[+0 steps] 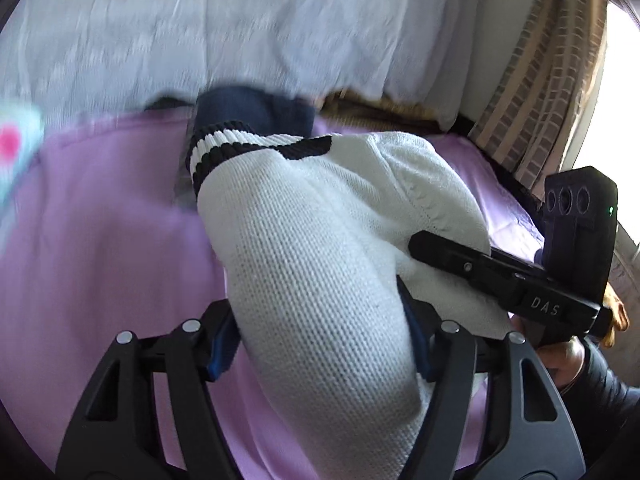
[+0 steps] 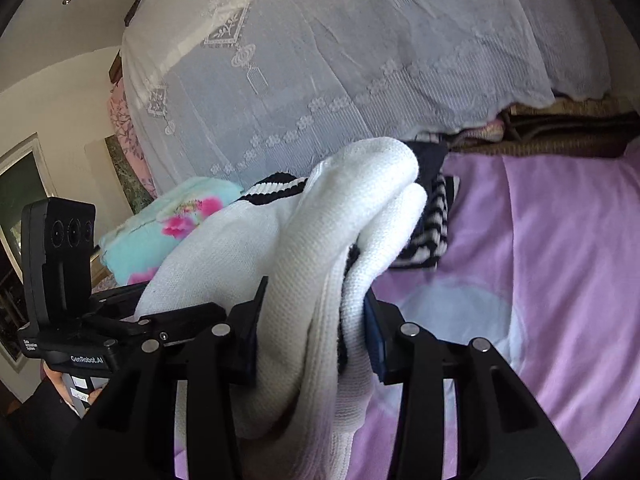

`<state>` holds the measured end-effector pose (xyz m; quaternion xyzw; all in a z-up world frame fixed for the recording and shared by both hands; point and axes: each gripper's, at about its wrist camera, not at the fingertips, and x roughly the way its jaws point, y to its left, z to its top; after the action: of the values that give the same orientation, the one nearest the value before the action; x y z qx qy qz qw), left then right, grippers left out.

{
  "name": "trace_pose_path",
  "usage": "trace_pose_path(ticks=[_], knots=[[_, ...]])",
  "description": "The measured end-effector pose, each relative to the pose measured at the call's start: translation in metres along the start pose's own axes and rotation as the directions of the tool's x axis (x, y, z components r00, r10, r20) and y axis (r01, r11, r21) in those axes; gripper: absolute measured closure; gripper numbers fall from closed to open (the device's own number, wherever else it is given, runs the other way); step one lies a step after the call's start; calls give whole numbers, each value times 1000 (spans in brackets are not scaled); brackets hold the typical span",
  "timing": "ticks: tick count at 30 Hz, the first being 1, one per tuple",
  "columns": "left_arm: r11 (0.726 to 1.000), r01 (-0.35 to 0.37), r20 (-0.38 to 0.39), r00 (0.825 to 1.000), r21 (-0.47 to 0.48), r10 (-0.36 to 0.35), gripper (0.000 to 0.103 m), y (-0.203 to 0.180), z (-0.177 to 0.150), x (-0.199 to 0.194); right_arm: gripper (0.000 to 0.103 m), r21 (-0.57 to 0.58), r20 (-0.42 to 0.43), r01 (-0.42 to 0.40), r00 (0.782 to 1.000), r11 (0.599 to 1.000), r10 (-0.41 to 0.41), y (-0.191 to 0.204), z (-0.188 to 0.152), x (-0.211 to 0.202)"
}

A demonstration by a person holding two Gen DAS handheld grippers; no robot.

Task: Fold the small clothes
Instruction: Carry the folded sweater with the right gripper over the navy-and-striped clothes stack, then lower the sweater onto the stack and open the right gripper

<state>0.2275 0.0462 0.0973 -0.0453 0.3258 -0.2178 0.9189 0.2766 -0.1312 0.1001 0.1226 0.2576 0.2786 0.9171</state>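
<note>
Sweater lifted over bed
White sweater point(image 1: 320, 248) is pinched by left gripper point(image 1: 320, 352) and right gripper point(image 2: 312, 332), its length strung between them.

Lilac bedsheet point(image 2: 560, 240) under striped folded garment point(image 2: 434, 236)

both tongs, left point(image 1: 320, 336) and right point(image 2: 312, 332), side by side, each clamped on knit fabric

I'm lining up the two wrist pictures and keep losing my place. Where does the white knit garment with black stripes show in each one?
Left wrist view: the white knit garment fills the centre, bunched between the left gripper fingers.
Right wrist view: centre, folded thick between the right gripper fingers, over the bed.
Shared landmark: the purple sheet.
</note>
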Motion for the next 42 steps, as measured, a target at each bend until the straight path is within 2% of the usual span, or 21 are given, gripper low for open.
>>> trace_pose_path(ticks=[4,7,10,12,13,14,15,16,18,21,22,25,28,30,31,33,36,38,40,42], knots=[[995,-73,9,997,62,73,34,11,68,15,60,44,6,-5,1000,999,5,-25,69,54],[992,-113,-4,994,60,113,34,45,129,41,60,57,20,15,1000,998,-16,-43,106,103],[987,-151,-3,989,46,151,31,80,172,79,60,90,-12,71,997,993,-70,-68,110,146],[978,-204,-35,978,40,205,28,100,183,112,57,84,-86,174,982,981,-167,-87,93,179],[969,-243,-56,968,47,246,25,106,182,129,55,90,-78,188,980,978,-181,-94,84,184],[955,-289,-78,953,67,294,19,110,177,146,47,113,-51,188,982,976,-184,-99,81,183],[937,-335,-82,936,101,344,9,112,168,163,43,142,-48,179,984,974,-174,-106,80,182],[932,-348,-63,933,105,355,3,112,162,167,42,160,-57,170,985,972,-163,-109,81,182],[935,-347,-39,936,69,350,3,111,158,166,42,147,-72,180,983,973,-171,-105,87,179],[915,-394,-27,917,90,397,3,104,162,162,41,121,-21,196,981,973,-195,-90,93,154],[906,-413,-19,909,98,416,3,99,164,160,41,131,17,190,981,973,-194,-87,93,140],[850,-514,43,858,115,512,3,88,167,140,40,210,56,187,978,960,-203,-87,84,104],[842,-536,58,844,51,534,3,86,157,112,38,263,76,203,970,943,-230,-80,56,70],[821,-570,80,819,10,568,3,82,139,89,29,243,76,254,957,936,-280,-64,31,53],[821,-571,91,817,-8,569,2,80,128,77,25,219,75,286,948,933,-308,-53,18,45],[831,-556,108,824,-38,556,2,74,99,56,16,156,68,336,935,929,-349,-31,-4,37],[828,-556,113,820,-74,561,2,63,62,29,14,55,44,408,911,911,-411,-2,-25,34],[835,-540,114,828,-106,550,2,58,47,15,13,26,63,438,896,899,-439,11,-29,30],[836,-535,112,829,-124,548,2,54,39,3,9,8,85,483,872,876,-482,21,-27,27],[831,-541,140,820,-129,556,2,51,35,-8,9,9,96,481,872,877,-480,23,-27,25]])
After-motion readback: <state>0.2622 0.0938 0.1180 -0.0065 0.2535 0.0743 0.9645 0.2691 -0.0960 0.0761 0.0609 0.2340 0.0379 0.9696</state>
